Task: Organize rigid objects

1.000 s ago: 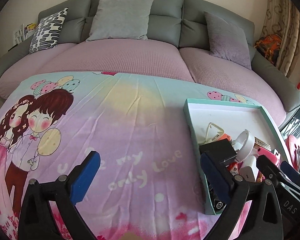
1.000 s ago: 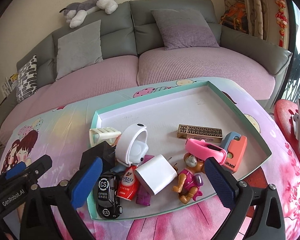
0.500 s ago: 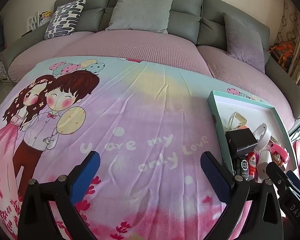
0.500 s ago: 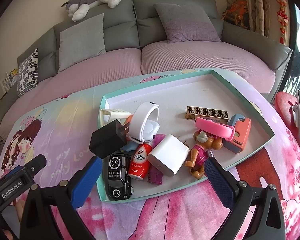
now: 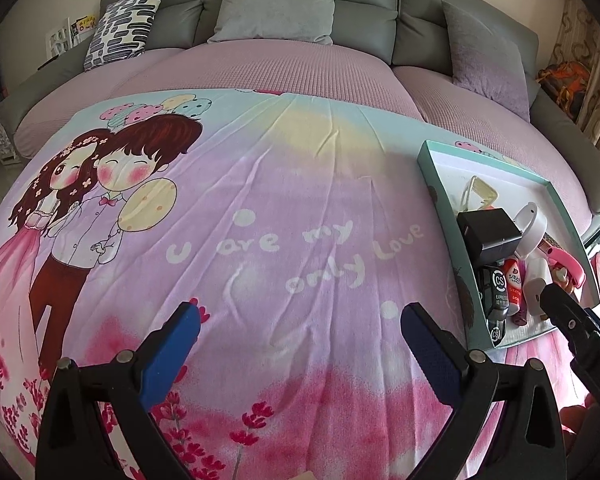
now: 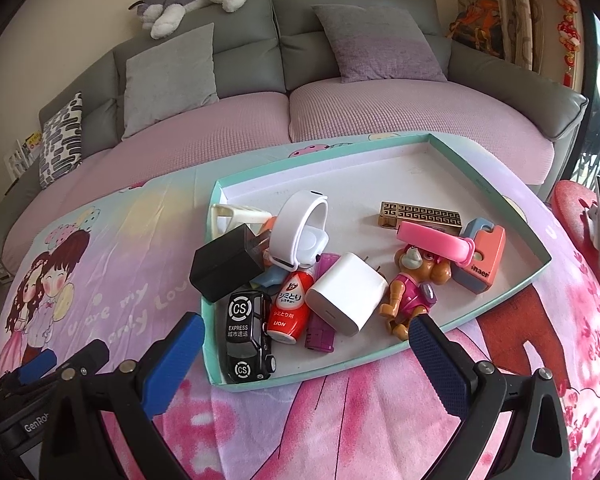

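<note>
Your left gripper (image 5: 300,332) is spread wide with nothing between its blue pads (image 5: 172,354), hanging over the bare cartoon-printed cloth (image 5: 284,208) that covers the tabletop, touching nothing. Your right gripper (image 6: 306,350) is just as wide apart and also empty, poised above the near edge of the teal tray (image 6: 496,300); its left pad sits over the tray's near-left corner, its right pad over the near rim.

The rigid objects all lie inside the tray, crowded toward its near-left part. At the near-left corner lies a black toy car (image 6: 246,338), with a black charger block (image 6: 226,266) tilted just beyond it. Right of the car stands a red bottle (image 6: 292,306), then a purple lighter (image 6: 320,334) and a white plug adapter (image 6: 346,292) lying partly over it. A white wristband (image 6: 300,230) arches behind them, with a cream clip (image 6: 230,216) to its left. Further right are a toy pup figure (image 6: 412,294), a pink band (image 6: 436,240), a coral-and-grey tape dispenser (image 6: 482,260) and a gold patterned box (image 6: 420,216). The far half of the tray is bare.

From the left wrist view, the tray (image 5: 428,160) sits at the right, and the right gripper's tip (image 5: 564,312) shows at its near end.
</note>
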`<action>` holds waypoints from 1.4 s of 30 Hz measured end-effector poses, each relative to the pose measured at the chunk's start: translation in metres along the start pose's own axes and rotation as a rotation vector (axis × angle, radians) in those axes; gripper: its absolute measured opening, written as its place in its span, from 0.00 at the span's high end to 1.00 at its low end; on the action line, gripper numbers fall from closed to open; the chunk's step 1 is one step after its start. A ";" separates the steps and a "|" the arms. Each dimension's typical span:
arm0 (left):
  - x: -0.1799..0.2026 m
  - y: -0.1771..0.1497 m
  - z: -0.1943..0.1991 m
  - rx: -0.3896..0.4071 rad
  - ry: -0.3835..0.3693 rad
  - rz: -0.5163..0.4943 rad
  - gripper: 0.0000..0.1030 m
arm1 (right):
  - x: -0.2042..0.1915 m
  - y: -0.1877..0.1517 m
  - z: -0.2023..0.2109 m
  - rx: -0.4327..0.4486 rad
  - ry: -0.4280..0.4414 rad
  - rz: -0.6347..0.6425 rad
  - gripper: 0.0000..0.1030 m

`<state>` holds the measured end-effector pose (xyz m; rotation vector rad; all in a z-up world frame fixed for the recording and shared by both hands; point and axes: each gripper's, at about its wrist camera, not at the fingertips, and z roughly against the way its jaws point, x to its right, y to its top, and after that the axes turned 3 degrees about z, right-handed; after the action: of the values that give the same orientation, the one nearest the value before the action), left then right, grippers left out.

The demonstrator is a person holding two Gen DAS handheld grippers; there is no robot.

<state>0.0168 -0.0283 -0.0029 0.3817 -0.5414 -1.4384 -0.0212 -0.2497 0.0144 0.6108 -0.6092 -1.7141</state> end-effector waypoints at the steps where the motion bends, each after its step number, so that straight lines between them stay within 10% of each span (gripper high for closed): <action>1: 0.000 0.000 0.000 -0.002 0.005 0.000 0.03 | 0.000 0.000 0.000 0.000 0.000 -0.001 0.00; 42: 0.013 0.000 -0.018 -0.014 0.092 -0.060 0.03 | 0.011 0.000 -0.013 -0.030 -0.009 -0.001 0.00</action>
<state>0.0274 -0.0424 -0.0160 0.4537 -0.4490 -1.4740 -0.0145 -0.2612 0.0046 0.5823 -0.5882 -1.7253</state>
